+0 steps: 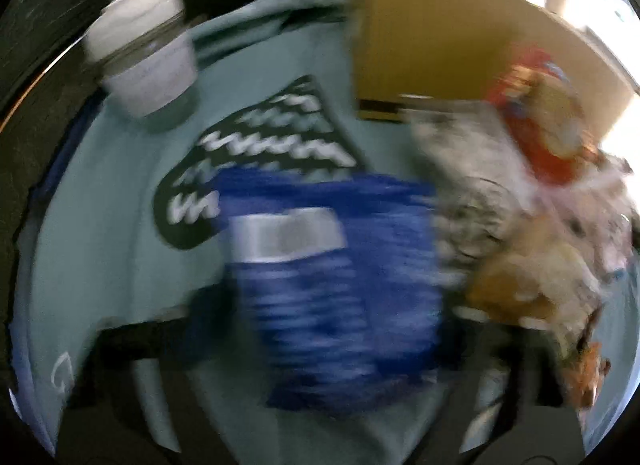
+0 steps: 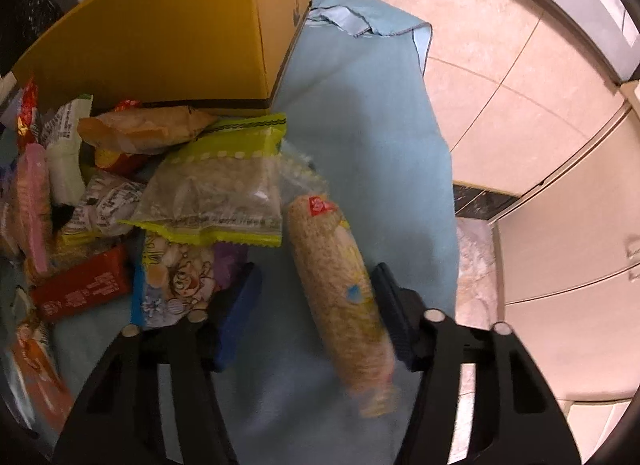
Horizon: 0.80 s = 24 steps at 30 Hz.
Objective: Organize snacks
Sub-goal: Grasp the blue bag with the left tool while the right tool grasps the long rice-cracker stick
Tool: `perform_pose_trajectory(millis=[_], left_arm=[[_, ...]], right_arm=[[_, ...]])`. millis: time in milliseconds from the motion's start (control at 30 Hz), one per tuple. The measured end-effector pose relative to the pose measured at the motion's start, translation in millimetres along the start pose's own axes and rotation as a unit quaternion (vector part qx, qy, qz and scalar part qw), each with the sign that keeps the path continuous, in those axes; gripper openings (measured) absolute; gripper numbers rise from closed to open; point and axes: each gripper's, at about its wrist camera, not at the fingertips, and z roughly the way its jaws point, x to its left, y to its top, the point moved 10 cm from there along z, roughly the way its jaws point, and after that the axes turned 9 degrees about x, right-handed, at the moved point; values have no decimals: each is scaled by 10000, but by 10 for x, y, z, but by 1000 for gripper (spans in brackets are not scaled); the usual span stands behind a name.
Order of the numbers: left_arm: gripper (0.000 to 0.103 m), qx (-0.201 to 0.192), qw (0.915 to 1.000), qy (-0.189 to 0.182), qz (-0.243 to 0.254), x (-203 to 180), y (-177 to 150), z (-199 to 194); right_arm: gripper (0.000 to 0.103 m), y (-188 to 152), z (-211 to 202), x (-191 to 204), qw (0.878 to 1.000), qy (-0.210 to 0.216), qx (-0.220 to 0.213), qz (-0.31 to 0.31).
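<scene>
R gripper (image 2: 316, 315) sits nearest the lens in the right wrist view: black frame at 6 o'clock, blue pads (image 2: 236, 321) on both sides. A long rice-cracker roll (image 2: 340, 297) in clear wrap lies between the pads, running from approx 12 to 5 o'clock of the jaw gap. The R pad looks to touch the roll's side; the L pad stands clear, w/ blue cloth (image 2: 360, 125) showing in the gap. So jaws not clamped on it. The roll's lower end is smeared, so can't read its tip.

At 9–10 o'clock a heap of snack packs (image 2: 120, 193): green-edged clear bag (image 2: 224, 185) on top, red bar (image 2: 84, 289) lower, cartoon-print pack (image 2: 176, 285) partly under the L pad. Packs at the far left are cut off by the lens rim. Yellow-brown cardboard box (image 2: 168, 33) at 11 o'clock, its top out of frame. Tile floor (image 2: 500, 85) at 1–3 o'clock.

Left wrist view is badly motion-blurred. L gripper (image 1: 304, 377) shows only as dark shapes at 6–7 o'clock and 5 o'clock; a blue snack pack (image 1: 332, 277) w/ a silvery patch fills the centre btwn them. Can't tell if pads press on it. A dark pack w/ white zigzags (image 1: 260, 153) lies at 11 o'clock behind it, partly covered. White-lidded jar (image 1: 144, 49) at 10 o'clock; label unreadable. The heap at 3 o'clock is a smear of red, grey and tan.
</scene>
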Motion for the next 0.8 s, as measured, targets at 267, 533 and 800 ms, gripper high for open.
perform_pose_trajectory(millis=[267,533,800], left_arm=[[50,-17,9998,-197,-71,-33,-150,-68],[99,104,9993,311,-154,106,-143,-25],[55,-26,10000,-1,77,-23,-102,-55]], right_arm=[[32,-206,-91,49,9991,396,65,134],[39,-279,-164,63,9995,258,-38,161],[32,-244,-117,84,9990,192,164,359]])
